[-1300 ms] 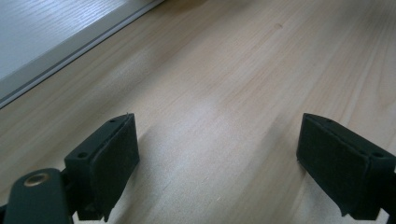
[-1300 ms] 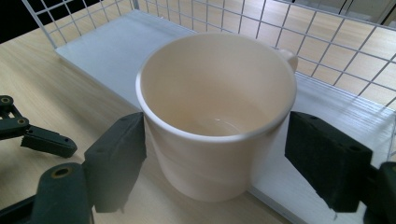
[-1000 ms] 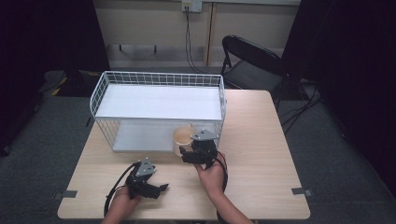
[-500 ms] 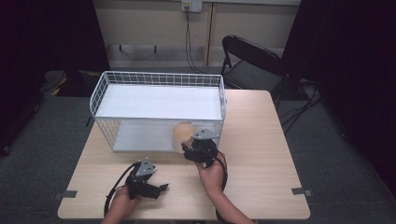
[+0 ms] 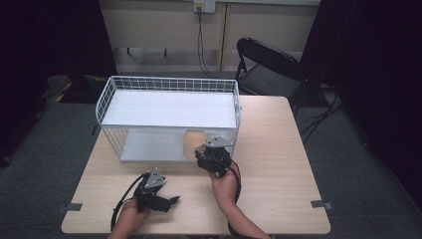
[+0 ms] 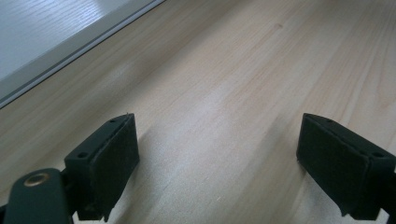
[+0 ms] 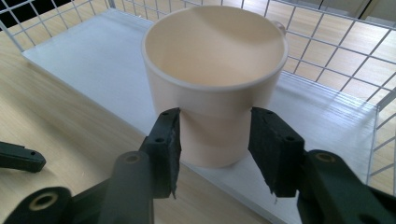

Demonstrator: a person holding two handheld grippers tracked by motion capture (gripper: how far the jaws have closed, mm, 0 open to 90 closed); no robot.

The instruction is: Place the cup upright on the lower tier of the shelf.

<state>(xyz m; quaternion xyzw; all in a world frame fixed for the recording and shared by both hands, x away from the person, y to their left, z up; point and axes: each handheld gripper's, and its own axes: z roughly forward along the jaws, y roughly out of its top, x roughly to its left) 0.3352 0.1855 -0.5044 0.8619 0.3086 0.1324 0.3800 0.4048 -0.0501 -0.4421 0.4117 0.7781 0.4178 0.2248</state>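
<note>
A cream cup (image 7: 215, 84) is standing upright on the white bottom shelf (image 7: 327, 116) of the wire rack (image 5: 169, 84), at its open front edge near the rack's right end, with its small handle pointing away toward the mesh. The right gripper (image 7: 215, 140) is reaching in level from the worktop (image 5: 278, 149) side and its jaws are sitting on either side of the cup's lower wall; they have just been closing, and the pads now appear to be touching the wall on both sides, though I cannot tell how firmly they are pressing. The grip is landing low on a tapered, smooth wall, so the cup could be slipping or tipping if it is lifted before the pads bite, and its rim could be catching the upper shelf (image 5: 169, 107) on the way out. The left gripper (image 6: 215, 154) is resting low over bare worktop near the front edge, jaws standing wide with nothing between them. Compared with the earlier frame, both hands are sitting where they were; the narrower right jaws are the one difference.
</note>
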